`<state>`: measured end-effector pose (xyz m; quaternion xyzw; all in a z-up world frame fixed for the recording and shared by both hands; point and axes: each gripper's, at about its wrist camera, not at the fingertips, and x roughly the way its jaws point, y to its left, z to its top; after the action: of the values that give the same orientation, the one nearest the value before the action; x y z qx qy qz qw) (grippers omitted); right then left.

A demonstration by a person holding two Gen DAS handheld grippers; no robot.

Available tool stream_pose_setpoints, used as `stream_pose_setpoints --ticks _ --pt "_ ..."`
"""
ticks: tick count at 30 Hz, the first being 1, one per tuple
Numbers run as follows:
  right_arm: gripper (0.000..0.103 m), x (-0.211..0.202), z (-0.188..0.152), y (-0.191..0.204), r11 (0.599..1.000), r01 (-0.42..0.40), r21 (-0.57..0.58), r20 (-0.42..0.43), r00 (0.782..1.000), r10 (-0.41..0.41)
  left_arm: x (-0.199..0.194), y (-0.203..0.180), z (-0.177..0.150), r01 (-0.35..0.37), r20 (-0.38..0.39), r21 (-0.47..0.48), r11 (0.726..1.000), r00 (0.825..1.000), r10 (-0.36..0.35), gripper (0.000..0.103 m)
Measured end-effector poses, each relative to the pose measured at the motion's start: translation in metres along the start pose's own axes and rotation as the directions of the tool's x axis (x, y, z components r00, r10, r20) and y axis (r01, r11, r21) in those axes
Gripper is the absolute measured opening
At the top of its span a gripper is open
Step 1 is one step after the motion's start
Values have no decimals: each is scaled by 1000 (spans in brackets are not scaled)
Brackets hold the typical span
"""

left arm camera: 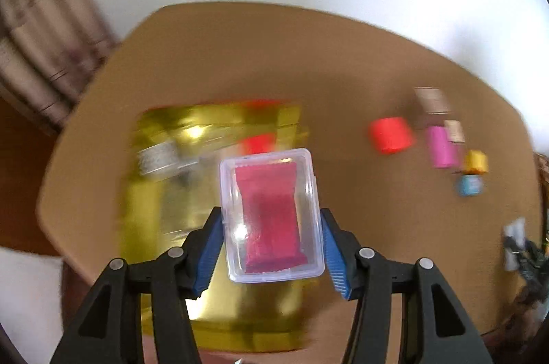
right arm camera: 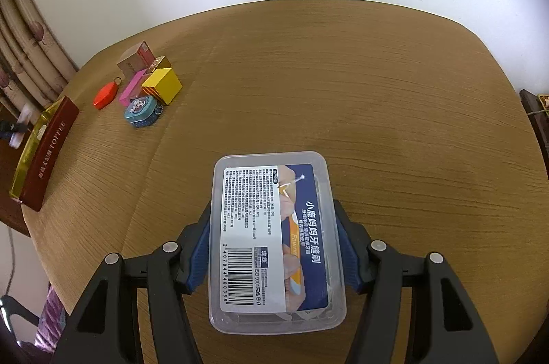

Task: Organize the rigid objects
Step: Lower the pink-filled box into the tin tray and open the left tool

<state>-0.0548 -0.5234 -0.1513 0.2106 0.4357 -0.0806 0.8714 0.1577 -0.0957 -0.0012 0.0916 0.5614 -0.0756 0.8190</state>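
A: What has the left gripper [left arm camera: 271, 243] got?

B: Its blue ribbed pads [left arm camera: 209, 252] are closed against the two long sides of a small clear plastic case holding a red foil packet [left arm camera: 271, 214]. The case sits at lower centre of the left wrist view, above a shiny gold rectangular box [left arm camera: 164, 192] that fills the lower left. That view is blurred, so I cannot tell what lies inside the gold box beyond a silvery shape and red patches.

A: And the right gripper [right arm camera: 274, 243]?

B: Closed likewise on a larger clear plastic box with a white barcode label and a dark blue printed card [right arm camera: 276, 242], at lower centre of the right wrist view. The pads press its two long sides. The round wooden table [right arm camera: 377, 106] lies beneath it; whether the box touches the wood, I cannot tell.

A: Anything else on the table?

B: In the upper left of the right view, a tight cluster: a yellow cube box [right arm camera: 162, 85], a round light-blue tin [right arm camera: 141, 110] just in front of it, a pink slim box [right arm camera: 132, 88], a brown cardboard box [right arm camera: 134, 59] behind, and a red-orange oval tag with a ring [right arm camera: 105, 94] to the left. At the left edge, a dark red box lettered TOFFEE [right arm camera: 48, 151] stands on its side.
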Motion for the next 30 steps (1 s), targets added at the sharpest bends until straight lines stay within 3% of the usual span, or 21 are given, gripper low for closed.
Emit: stream_pose_setpoints --ticks 4,8,19,23,26,30 --pt "59 0 1 1 1000 11 -1 -8 1000 -11 15 51 -8 -130 -34 -19 991 991 130 55" --pt "58 0 2 1 1000 24 -1 -21 999 -24 27 81 -22 -138 -64 -25 990 989 136 56" --pt "58 -2 2 3 999 41 12 -40 998 -40 55 43 -33 -228 -9 109 968 973 230 57" --pt "58 -16 9 14 999 -13 32 -24 1000 13 30 38 -43 -229 74 105 968 972 222 60" --pt "58 -28 20 36 993 -110 48 -14 994 111 18 38 -46 -254 140 107 961 961 239 64" --pt "58 -48 39 88 970 -245 11 12 970 245 10 57 -47 -182 133 55 982 976 174 66"
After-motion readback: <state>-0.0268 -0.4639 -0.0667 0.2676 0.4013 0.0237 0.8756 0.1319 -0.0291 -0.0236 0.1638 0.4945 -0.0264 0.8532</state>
